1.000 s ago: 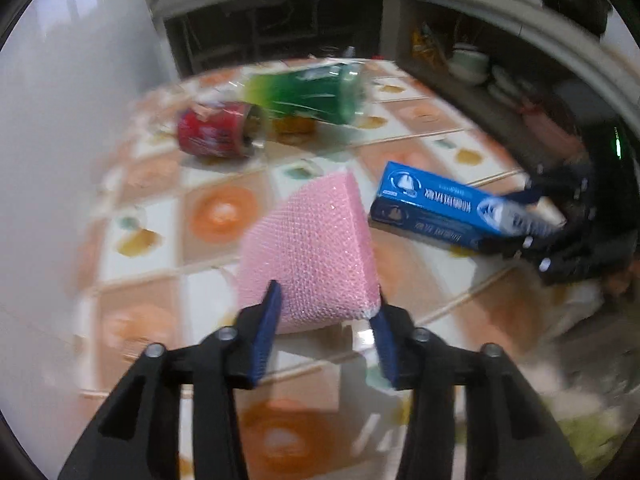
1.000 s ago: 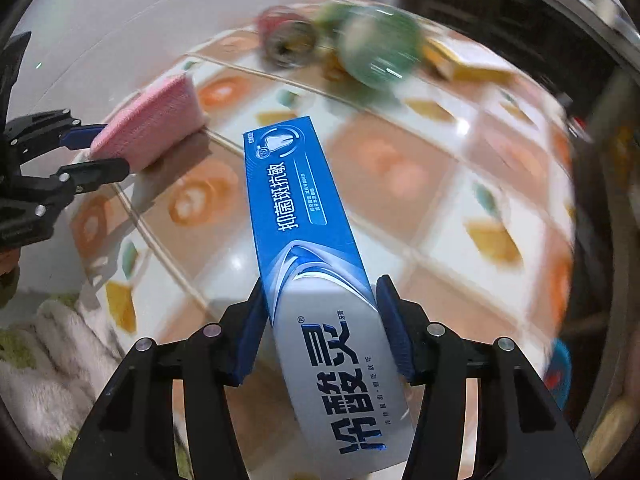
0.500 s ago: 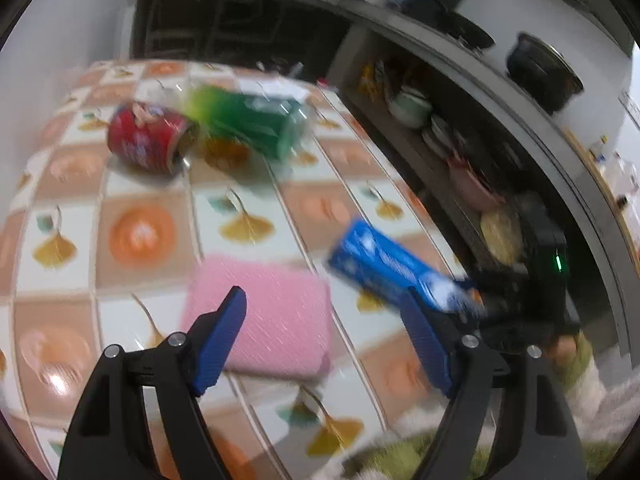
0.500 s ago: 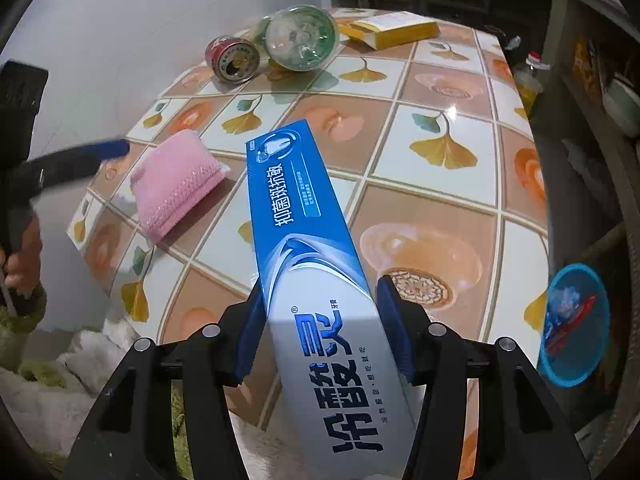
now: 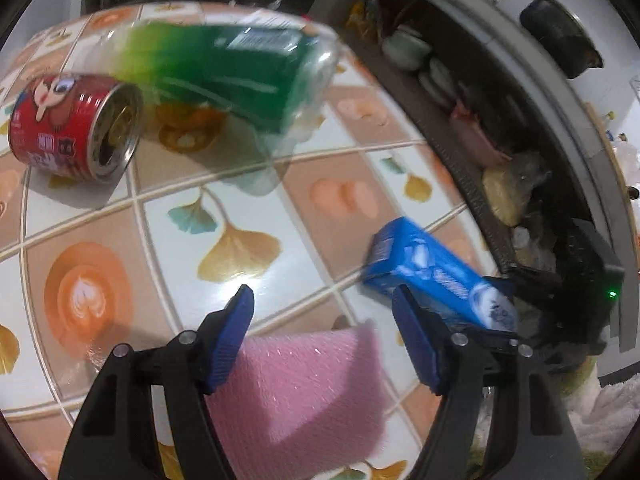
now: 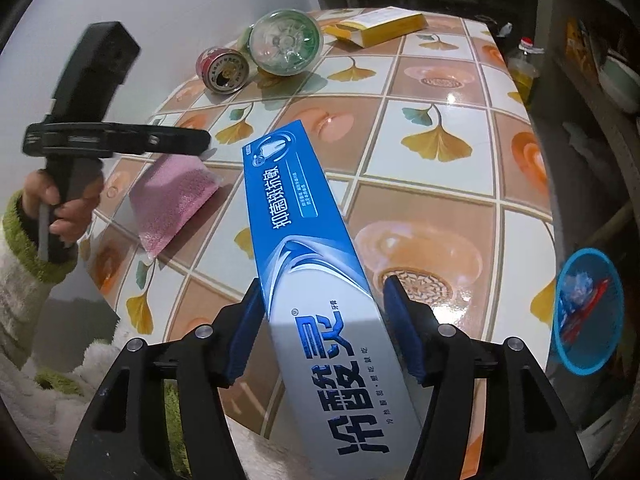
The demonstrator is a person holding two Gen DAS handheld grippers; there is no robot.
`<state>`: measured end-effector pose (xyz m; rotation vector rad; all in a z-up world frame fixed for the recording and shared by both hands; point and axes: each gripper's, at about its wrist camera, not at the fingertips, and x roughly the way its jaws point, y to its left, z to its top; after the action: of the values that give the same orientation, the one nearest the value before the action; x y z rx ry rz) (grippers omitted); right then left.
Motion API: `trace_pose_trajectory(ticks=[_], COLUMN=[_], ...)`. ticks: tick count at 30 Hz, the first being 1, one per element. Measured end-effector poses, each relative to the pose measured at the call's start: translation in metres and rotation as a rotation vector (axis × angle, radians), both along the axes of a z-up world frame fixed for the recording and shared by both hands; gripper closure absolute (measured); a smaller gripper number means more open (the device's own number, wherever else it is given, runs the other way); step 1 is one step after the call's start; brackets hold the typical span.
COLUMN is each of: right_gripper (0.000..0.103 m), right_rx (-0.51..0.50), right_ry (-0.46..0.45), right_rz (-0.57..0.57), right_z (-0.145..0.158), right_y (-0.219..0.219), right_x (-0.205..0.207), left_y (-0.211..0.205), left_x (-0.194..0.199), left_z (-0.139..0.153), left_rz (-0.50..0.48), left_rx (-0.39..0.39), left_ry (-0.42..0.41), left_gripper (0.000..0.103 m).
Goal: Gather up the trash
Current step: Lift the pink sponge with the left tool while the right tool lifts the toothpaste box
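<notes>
The right wrist view takes in most of the round table (image 6: 440,208) with its cloth of leaves and coffee cups; only here do a yellow box (image 6: 384,24) at the far edge, a blue basket (image 6: 588,312) off the table's right side, and the person's left hand (image 6: 64,208) in a green-cuffed sleeve show; that hand grips the handle of the left tool (image 6: 200,142), which hangs over the pink sponge (image 6: 176,200). The left wrist view comes in much closer on the rubbish; it alone shows the cartoon face on the side of the red can (image 5: 76,128), the green label of the blurred plastic bottle (image 5: 232,76) lying just beside the can, and dim shelves of bowls beyond the table. In that view the left tool (image 5: 322,334) stands wide open and its jaws have just closed a little; the sponge (image 5: 304,392) lies flat on the table below the gap, touched by neither pad. The right tool (image 6: 322,328) has a long blue toothpaste box (image 6: 304,248) between its fingers; its jaws have just been opening; the left pad lies against the box's edge, while a thin gap shows at the right pad. The box slants away over the table's near edge; in the left view the same box (image 5: 432,276) appears at the right, its far end lifted off the cloth.
</notes>
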<state>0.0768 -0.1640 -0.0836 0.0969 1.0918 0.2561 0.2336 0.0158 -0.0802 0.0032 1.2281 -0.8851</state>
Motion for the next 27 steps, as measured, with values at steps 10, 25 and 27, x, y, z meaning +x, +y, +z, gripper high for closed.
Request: trace_pose_trajectory(ticks=[10,25,27], right_gripper=[0.041,0.026,0.026], right_rx=[0.031,0.013,0.013], right_ry=[-0.004,-0.006,-0.005], right_rz=[-0.003,-0.013,-0.022], right_z=[0.001,0.002,0.002], right_y=[-0.003,0.006,0.006], right_x=[0.001,0.000,0.000], left_y=[0.037,0.041,0.033], left_x=[-0.013,-0.087,-0.093], left_z=[-0.003,0.008,0.008], left_rz=[0.085,0.051,0.040], left_rx=[0.028,0.101,0.151], left_ry=[0.053,-0.059,-0.117], left_gripper=[0.034,0.018,0.018])
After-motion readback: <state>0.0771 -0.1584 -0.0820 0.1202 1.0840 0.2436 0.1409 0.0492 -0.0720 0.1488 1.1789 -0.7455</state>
